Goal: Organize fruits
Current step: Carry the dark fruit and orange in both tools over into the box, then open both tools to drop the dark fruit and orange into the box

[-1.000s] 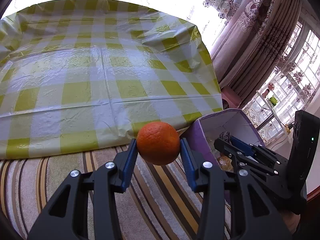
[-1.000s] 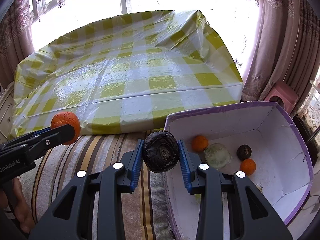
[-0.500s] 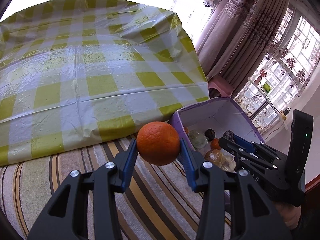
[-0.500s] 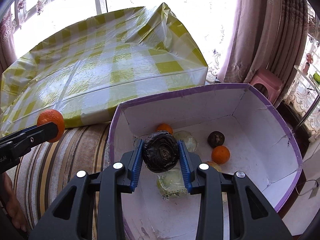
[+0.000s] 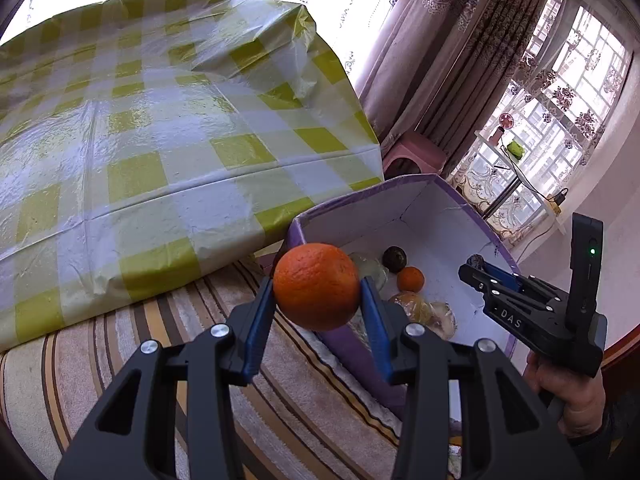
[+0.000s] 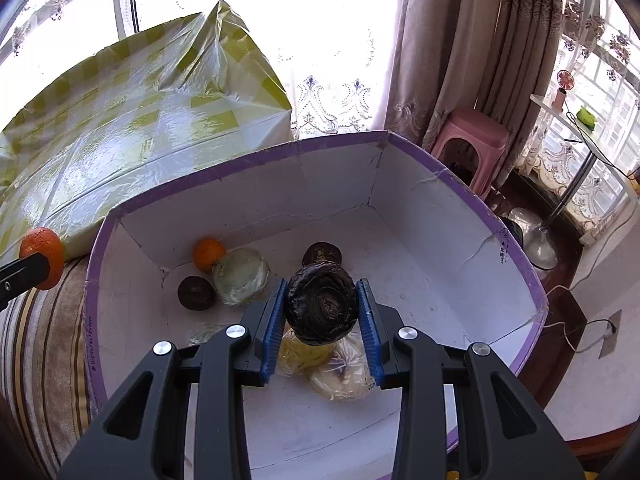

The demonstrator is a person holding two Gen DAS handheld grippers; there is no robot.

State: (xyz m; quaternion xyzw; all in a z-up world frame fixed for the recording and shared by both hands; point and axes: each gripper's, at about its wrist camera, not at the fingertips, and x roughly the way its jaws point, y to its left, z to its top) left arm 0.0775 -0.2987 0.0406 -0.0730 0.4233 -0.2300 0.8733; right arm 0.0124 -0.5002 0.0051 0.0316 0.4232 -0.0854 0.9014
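Right gripper (image 6: 322, 310): I have it pinching the dark wrinkled fruit (image 6: 322, 308), hanging above the inside of the purple-rimmed box (image 6: 240, 164), over the bagged pieces on the box floor

Left gripper (image 5: 318, 292): I have it pinching the big orange (image 5: 316, 286), outside the box, just short of its near left corner and above the striped cloth (image 5: 100, 360)

Key relation: from the right gripper the box floor lies straight below, so I judge a release would drop the fruit inside; from the left gripper the box opening lies ahead and to the right, so that orange has to cross the rim first

Nearer gripper: the right one, already over the box

Long axis: both held fruits are roundish, so none matters to the grasp

Count of held fruit: two, one per gripper

Count in box, right wrist view: one small orange (image 6: 208, 254), two dark fruits (image 6: 196, 292) (image 6: 322, 254), one pale round wrapped piece (image 6: 242, 276), and at least two bagged pieces partly hidden under the gripper; the left wrist view hints at another small orange, but I cannot settle the total

Beyond the box: checked yellow cover (image 5: 160, 120) behind it, with no fruit that I can see on it
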